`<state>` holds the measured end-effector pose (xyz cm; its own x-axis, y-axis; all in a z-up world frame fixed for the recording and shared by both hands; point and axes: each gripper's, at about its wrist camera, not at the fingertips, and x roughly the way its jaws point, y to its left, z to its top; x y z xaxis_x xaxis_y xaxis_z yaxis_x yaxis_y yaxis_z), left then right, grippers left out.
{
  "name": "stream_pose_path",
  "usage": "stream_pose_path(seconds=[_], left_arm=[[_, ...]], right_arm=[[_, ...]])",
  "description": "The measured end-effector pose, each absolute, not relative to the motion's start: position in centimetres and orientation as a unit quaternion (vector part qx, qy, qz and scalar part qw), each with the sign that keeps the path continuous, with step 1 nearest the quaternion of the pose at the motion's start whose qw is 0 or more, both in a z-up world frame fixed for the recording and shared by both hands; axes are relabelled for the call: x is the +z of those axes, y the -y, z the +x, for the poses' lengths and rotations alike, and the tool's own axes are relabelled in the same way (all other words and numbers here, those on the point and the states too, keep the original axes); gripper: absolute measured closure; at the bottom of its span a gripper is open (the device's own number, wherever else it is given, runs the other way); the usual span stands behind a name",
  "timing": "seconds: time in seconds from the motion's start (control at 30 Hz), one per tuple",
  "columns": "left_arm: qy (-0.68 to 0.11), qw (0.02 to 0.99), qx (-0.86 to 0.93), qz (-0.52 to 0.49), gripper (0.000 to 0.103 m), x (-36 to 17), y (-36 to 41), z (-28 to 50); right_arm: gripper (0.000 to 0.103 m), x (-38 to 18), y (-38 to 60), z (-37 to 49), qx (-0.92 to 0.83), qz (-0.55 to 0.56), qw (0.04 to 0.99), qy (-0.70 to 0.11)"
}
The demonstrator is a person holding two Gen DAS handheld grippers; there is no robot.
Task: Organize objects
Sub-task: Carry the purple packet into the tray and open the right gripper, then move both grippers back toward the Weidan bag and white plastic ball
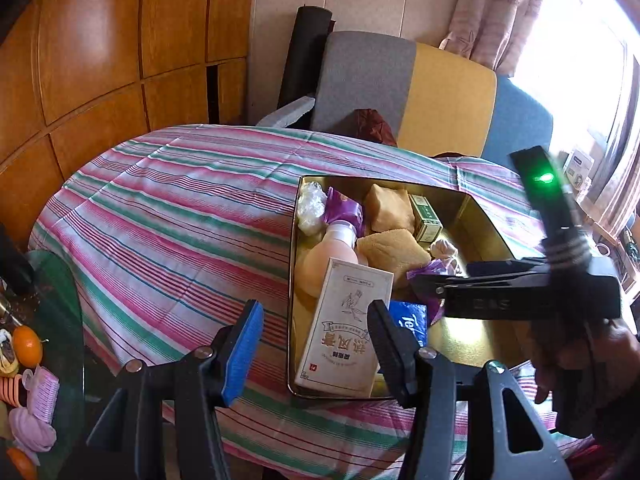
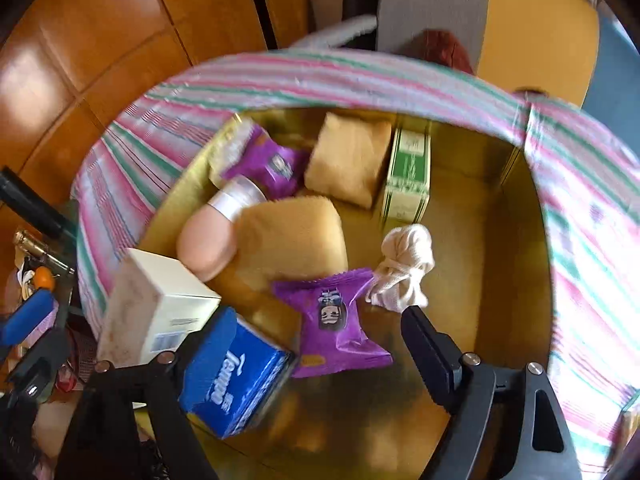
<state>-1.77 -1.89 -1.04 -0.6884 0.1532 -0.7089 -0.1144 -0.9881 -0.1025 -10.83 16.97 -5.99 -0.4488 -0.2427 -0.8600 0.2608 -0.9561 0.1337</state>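
Observation:
An open golden tin (image 1: 480,216) stands on the striped cloth and holds several items. Among them are a white box (image 1: 344,328), a peach bottle (image 1: 328,256), tan pads (image 1: 392,248), a green box (image 2: 408,172) and a knotted white cloth (image 2: 404,268). My right gripper (image 2: 320,356) hangs over the tin with its jaws wide. A purple snack packet (image 2: 336,320) lies loose between them on the tin floor. A blue Tempo tissue pack (image 2: 236,372) covers its left finger. My left gripper (image 1: 316,340) is open at the tin's near left wall, gripping nothing.
The striped cloth (image 1: 180,208) covers a round table. A glass side table (image 1: 60,320) at the lower left carries an orange (image 1: 26,346) and pink items. A grey and yellow chair (image 1: 400,88) stands behind the table, with wooden wall panels (image 1: 100,40) to the left.

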Motion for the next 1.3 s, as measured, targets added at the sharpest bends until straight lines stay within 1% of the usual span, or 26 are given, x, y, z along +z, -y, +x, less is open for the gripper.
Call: stream_pose_path(seconds=[0.27, 0.77, 0.97, 1.3], left_arm=[[0.015, 0.089, 0.919, -0.384, 0.048, -0.6, 0.8, -1.2], [0.002, 0.116, 0.917, -0.381, 0.048, 0.0, -1.3, -0.7], [-0.002, 0.135, 0.916, -0.378, 0.048, 0.5, -2.5, -0.7], [-0.003, 0.180, 0.908, -0.379, 0.048, 1.0, -5.4, -0.9]], right_arm=[[0.014, -2.1, -19.1, -7.7, -0.881, 0.450, 0.144, 0.024], [0.014, -0.3, -24.7, -3.0, -0.903, 0.416, 0.099, 0.046], [0.014, 0.0, -30.1, -1.7, -0.905, 0.415, 0.045, 0.076], [0.014, 0.5, -41.8, 1.4, -0.899, 0.415, -0.082, 0.117]])
